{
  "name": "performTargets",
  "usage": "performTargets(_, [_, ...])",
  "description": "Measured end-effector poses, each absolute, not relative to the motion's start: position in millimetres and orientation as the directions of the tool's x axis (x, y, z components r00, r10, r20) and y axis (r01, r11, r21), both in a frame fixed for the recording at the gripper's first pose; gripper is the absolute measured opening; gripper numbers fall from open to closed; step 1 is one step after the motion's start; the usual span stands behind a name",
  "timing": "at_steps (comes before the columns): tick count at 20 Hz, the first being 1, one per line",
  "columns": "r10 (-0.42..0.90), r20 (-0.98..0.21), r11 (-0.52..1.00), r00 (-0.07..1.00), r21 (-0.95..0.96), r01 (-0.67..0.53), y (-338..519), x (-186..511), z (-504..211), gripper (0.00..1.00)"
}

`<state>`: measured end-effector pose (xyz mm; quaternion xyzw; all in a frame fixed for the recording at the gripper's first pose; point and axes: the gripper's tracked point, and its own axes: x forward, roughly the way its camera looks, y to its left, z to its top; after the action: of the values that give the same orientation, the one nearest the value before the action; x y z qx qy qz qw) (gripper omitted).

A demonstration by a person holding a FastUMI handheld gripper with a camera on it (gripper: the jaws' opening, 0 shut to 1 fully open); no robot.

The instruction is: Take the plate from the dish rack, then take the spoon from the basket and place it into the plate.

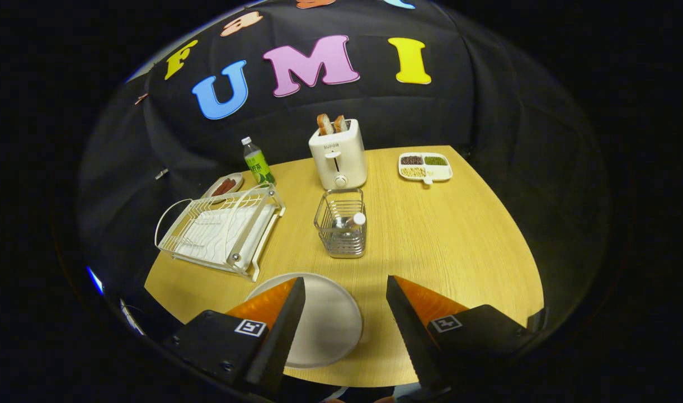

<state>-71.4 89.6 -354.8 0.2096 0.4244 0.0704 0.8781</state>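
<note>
The gripper hangs above the near edge of a round wooden table, its two fingers spread wide apart with nothing between them. Just below and partly under the left finger lies the plate, flat on the table and empty, so the first part of the task looks done. Straight ahead, beyond the fingertips, stands a wire basket with the spoon upright inside, its pale handle end leaning toward the basket's right side. The step in hand appears to be fetching that spoon. To do it well, the open fingers should come down over the handle end from above, straddling it without knocking the wire rim, close firmly on the handle, and lift straight up before swinging back to the plate. To the left of the basket sits the empty dish rack. Behind it stands a toaster holding bread.
</note>
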Motion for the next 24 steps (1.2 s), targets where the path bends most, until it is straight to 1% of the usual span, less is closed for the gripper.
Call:
performTargets(6, [0.317,-0.674,0.917,0.667,0.399,-0.032,68.8,-43.2,-316.9,0.9])
performTargets(11, [0.323,-0.676,0.928,0.662,0.362,-0.084,50.7,-18.0,-308.6,0.9])
performTargets(15, [0.347,-0.694,0.93,0.631,0.342,-0.135,55.4,0.8,-321.4,0.9])
performTargets(18, [0.366,-0.733,0.928,0.573,0.335,-0.164,66.8,7.5,-348.6,0.9])
performTargets(20, [0.372,-0.758,0.928,0.536,0.323,-0.186,73.0,10.0,-367.3,0.86])
performTargets(22, [0.375,-0.778,0.927,0.504,0.33,-0.18,78.0,11.4,-383.7,0.8])
performTargets(23, [0.373,-0.782,0.927,0.498,0.336,-0.168,80.4,13.3,-388.3,0.75])
performTargets(24, [0.371,-0.784,0.927,0.497,0.34,-0.156,81.7,16.9,-392.6,0.67])
